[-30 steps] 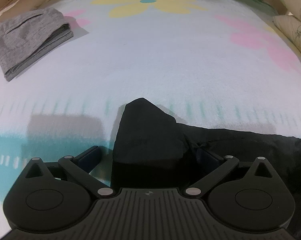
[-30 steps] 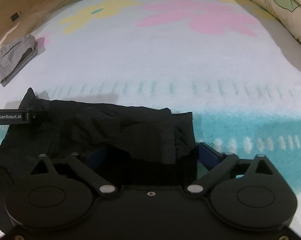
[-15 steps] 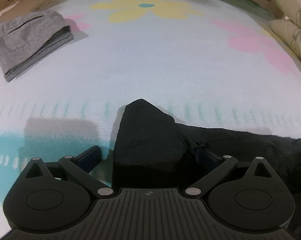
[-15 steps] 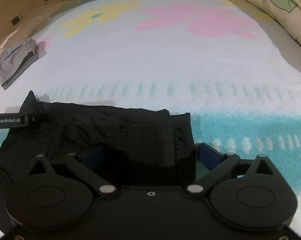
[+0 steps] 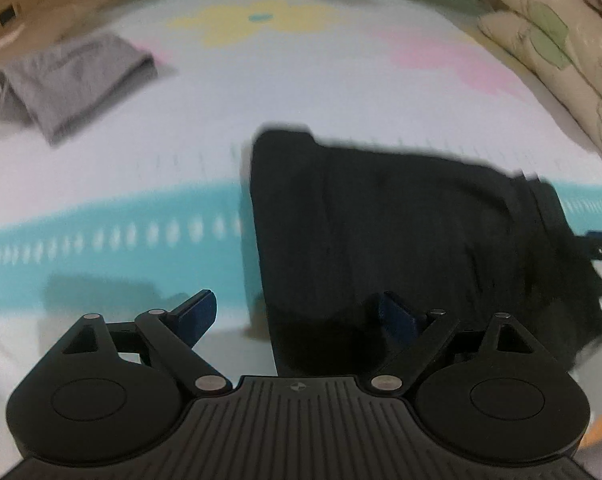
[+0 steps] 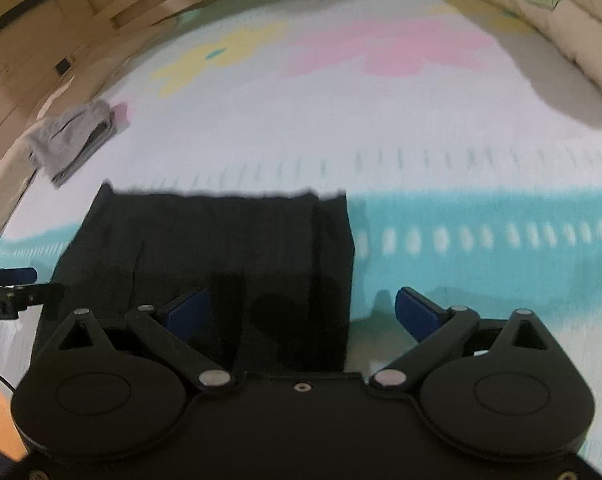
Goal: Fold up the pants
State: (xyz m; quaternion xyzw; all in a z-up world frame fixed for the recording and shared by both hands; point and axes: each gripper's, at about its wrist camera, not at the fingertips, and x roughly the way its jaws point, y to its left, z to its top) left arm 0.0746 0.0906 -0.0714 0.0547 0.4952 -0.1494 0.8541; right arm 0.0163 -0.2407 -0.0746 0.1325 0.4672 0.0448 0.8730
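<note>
Black pants (image 5: 401, 232) lie folded into a flat rectangle on the flowered bedsheet (image 5: 261, 100). My left gripper (image 5: 299, 316) hovers over their near left corner. Its jaws are closing, with no pad pressing on the cloth: the left fingertip (image 5: 199, 314) is over bare sheet and the right one over the fabric. In the right wrist view the pants (image 6: 221, 248) show their right edge under my right gripper (image 6: 303, 312), which is open and holds nothing. Each gripper's finger also shows at the edge of the other's view.
A folded grey garment (image 5: 73, 80) lies at the far left of the bed, also seen as the grey garment (image 6: 73, 140). Pillows (image 5: 561, 52) are stacked at the far right. A wooden bed frame (image 6: 41, 40) runs behind.
Both grippers have drawn back and risen from the pants. The cloth that stood bunched between the jaws now lies flat ahead of them. The left jaws have narrowed a little.
</note>
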